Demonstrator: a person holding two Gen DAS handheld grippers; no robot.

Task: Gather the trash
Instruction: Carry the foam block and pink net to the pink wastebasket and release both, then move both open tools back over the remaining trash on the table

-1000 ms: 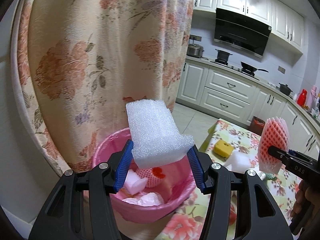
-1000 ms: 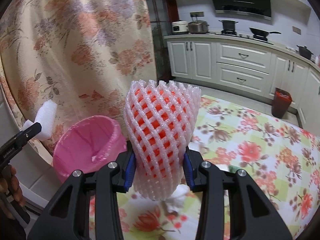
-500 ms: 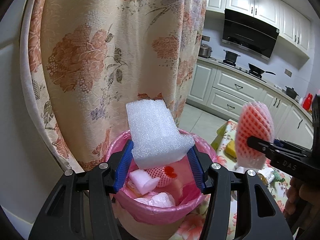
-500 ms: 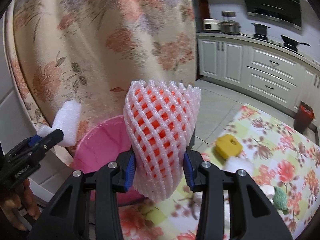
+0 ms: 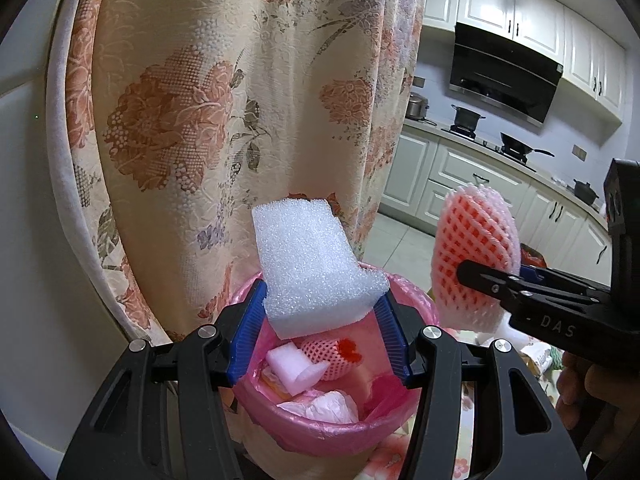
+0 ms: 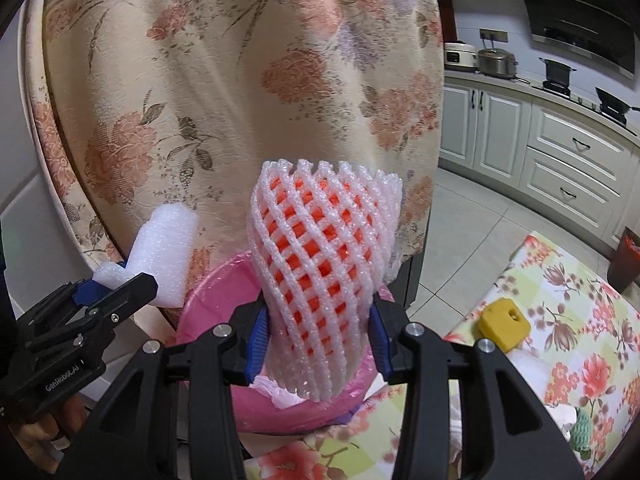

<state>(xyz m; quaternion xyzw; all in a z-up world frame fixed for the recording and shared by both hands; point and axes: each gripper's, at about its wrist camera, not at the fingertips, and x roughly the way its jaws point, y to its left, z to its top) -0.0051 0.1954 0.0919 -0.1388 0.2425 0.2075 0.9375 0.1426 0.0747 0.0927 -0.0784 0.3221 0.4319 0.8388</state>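
My left gripper (image 5: 322, 320) is shut on a white foam block (image 5: 312, 264) and holds it above the pink-lined trash bin (image 5: 320, 436). Inside the bin lie a foam net and white scraps. My right gripper (image 6: 318, 336) holds a white-and-orange foam net sleeve (image 6: 320, 272) upright over the bin's rim (image 6: 216, 292). Its jaws are opening, and the blue pads still touch the sleeve's sides. In the right wrist view the left gripper (image 6: 132, 280) and its foam block (image 6: 164, 248) show at the left. In the left wrist view the right gripper (image 5: 464, 270) and the sleeve (image 5: 476, 256) show at the right.
A floral curtain (image 5: 200, 120) hangs close behind the bin. To the right is a table with a flowered cloth (image 6: 560, 340) carrying a yellow sponge (image 6: 504, 328), white scraps and a green item (image 6: 582, 428). Kitchen cabinets (image 6: 568, 152) and a small dark floor bin (image 6: 628, 260) stand beyond.
The right gripper has carried the net sleeve leftwards from over the table to the bin. The left gripper has edged closer over the bin with the foam block.
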